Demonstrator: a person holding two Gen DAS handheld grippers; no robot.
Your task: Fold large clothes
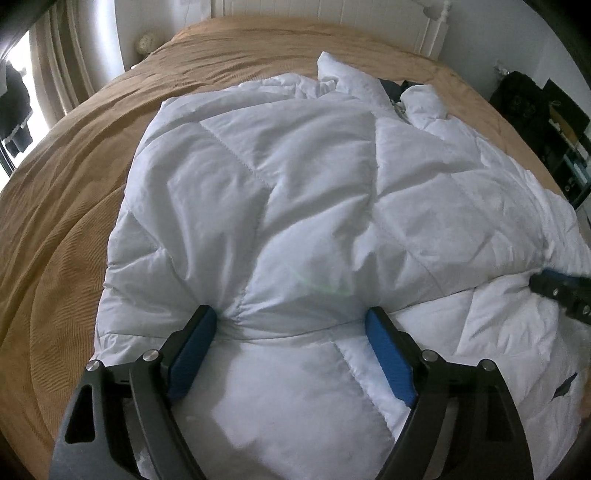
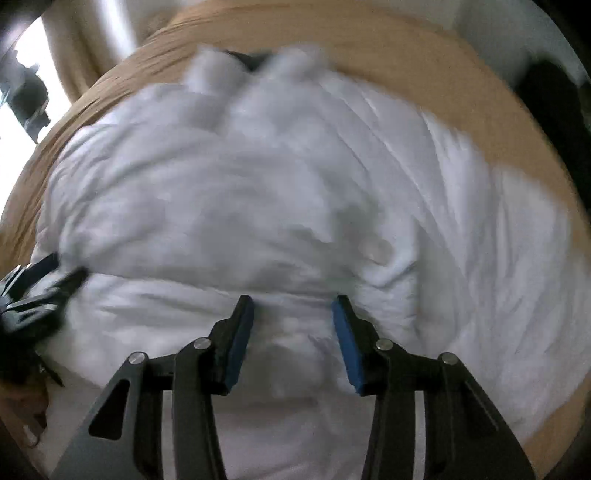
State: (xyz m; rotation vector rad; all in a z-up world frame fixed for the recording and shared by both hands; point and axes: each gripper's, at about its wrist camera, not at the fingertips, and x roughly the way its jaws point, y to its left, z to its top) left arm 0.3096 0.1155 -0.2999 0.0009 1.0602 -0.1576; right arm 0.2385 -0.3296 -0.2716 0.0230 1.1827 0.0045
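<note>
Fingers (image 1: 388, 354) of the left hand-held gripper (image 1: 291, 317), black with blue pads, spread wide and pushed down into a white quilted puffer jacket (image 1: 280, 177). Fabric gathered into a pucker at the left pad, a rounded fold bulging between both pads; not clear whether pads squeeze it or only press down on it. Seam line running just beyond the fingertips, with a flatter quilted panel nearer the camera. Farther out in the left wrist view, jacket lying across a bed covered by a tan ribbed bedspread (image 1: 74, 206), collar end bunched toward a white panelled headboard (image 1: 332, 11), a dark lining showing at the neck. Small dark logo near the lower right hem. Tip of the right hand-held gripper (image 1: 565, 291) touching the jacket at the right edge of that view.

Right hand-held gripper (image 2: 293, 306), same black frame and blue pads, jaws partly apart, tips set into the white padding with a soft ridge of cloth between them; view heavily blurred, so a true pinch cannot be told. Left hand-held gripper (image 2: 40, 280) visible at the left edge there, resting on the jacket, well apart from the right one. Tan bedspread (image 2: 369, 33) ringing the jacket on every far side. Bright window with pale curtains (image 1: 62, 62) beyond the bed at upper left, dark shelving (image 1: 554, 122) at upper right.
</note>
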